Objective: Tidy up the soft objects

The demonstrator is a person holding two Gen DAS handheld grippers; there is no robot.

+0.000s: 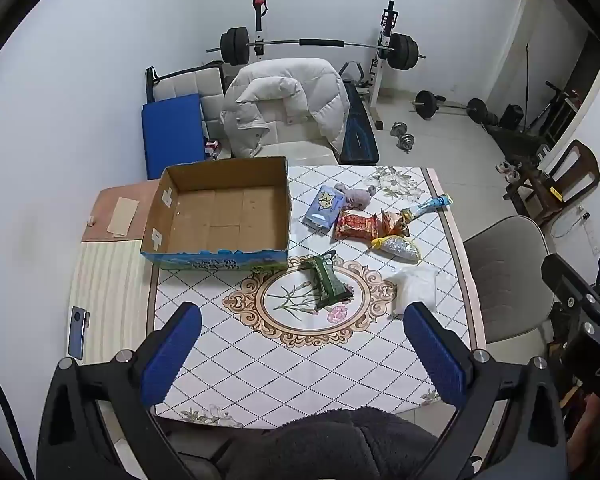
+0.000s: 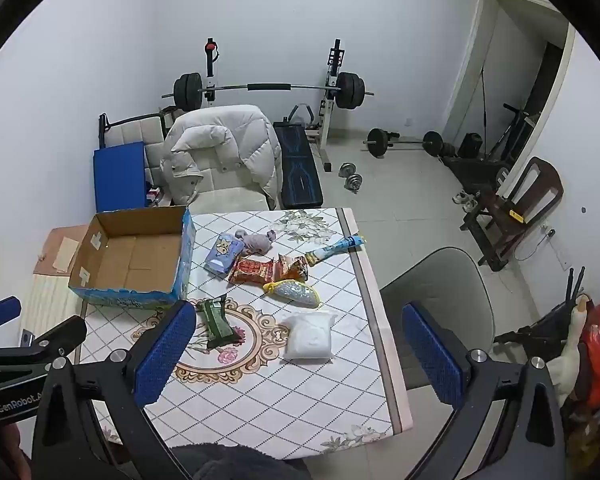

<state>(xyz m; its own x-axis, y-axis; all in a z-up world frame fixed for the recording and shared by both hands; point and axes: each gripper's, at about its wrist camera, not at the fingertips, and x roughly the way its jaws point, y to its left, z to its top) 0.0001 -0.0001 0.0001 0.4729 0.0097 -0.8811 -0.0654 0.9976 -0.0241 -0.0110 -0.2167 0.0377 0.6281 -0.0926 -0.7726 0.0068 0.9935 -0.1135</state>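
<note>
Patterned table (image 1: 308, 360) carries a cardboard box (image 1: 220, 216), snack packets (image 1: 356, 226), perhaps a plush (image 1: 354, 196).

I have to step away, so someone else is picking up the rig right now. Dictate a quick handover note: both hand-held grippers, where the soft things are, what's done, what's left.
Left hand-held gripper: open, holding nothing, above the near edge of the table.
Right hand-held gripper: open, holding nothing, over the table's right side.
Cardboard box: far left of the table, nothing in it.
On the cloth right of the box: green packet, white bag, glittery pouch, red snack bag, blue pouch, grey plush, blue-tipped tube.
Done: nothing packed.
Left: probably every item goes into the box.
</note>
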